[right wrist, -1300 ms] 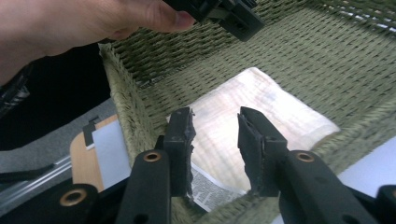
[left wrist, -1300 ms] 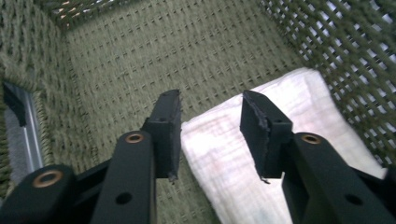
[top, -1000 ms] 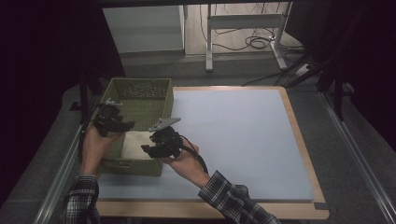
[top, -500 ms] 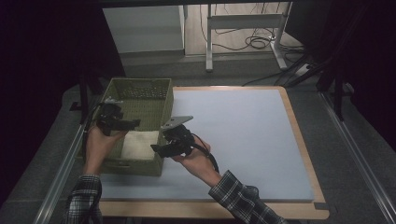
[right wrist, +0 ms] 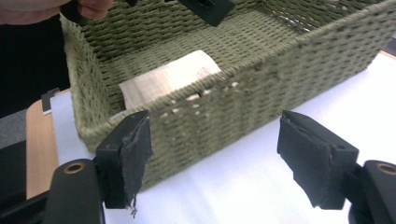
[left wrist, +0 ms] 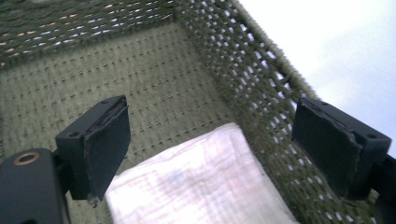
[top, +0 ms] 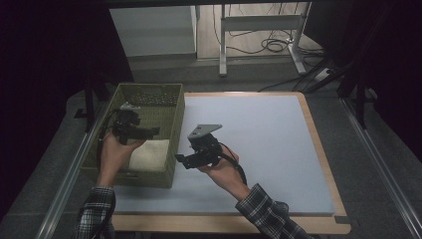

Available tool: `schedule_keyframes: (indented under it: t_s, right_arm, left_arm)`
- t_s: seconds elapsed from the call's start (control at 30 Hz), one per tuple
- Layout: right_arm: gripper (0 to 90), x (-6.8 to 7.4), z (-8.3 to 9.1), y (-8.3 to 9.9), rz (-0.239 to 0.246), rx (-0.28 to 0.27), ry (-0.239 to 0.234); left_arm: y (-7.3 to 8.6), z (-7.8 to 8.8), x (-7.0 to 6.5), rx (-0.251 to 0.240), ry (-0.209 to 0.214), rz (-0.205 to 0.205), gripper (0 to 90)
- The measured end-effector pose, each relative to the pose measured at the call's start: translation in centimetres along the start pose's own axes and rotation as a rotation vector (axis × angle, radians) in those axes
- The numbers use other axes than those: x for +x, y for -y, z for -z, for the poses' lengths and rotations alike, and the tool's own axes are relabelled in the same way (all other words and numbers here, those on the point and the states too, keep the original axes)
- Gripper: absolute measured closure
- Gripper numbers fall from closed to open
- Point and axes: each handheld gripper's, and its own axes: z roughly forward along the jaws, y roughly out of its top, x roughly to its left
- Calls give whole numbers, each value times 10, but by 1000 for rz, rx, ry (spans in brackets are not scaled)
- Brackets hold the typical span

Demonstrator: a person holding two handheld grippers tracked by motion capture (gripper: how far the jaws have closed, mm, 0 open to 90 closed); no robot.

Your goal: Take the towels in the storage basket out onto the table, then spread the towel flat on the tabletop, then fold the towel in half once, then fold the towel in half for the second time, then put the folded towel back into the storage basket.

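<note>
**Folded cloth lies in the basket, both grippers released**

A folded white cloth lies flat on the floor of the green woven basket, in its near end, against the wall that faces the mat. The basket stands at the left edge of the pale blue mat. The left gripper hovers over the basket's inside, above the cloth; its jaws have just been opening and nothing is between them. The right gripper hangs just outside the basket's right wall, over the mat; its jaws have likewise just been opening and hold nothing
</note>
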Motion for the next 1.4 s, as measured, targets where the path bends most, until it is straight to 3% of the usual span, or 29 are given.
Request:
schedule_keyframes:
  t_s: [0.3, 0.6, 1.1, 1.4]
  right_arm:
    - [248, -12, 15, 14, -15, 3, 6]
    - [231, -24, 32, 27, -33, 5, 26]
    - [206, -47, 72, 49, -60, 5, 73]
    - [198, -59, 93, 64, -58, 15, 109]
  left_arm:
    - [-4, -3, -13, -4, 27, -13, 113]
    - [-15, -3, -36, -24, 76, -33, 97]
    - [-30, -16, -96, -35, 148, -115, 64]
    - [-29, -28, -124, -39, 175, -144, 51]
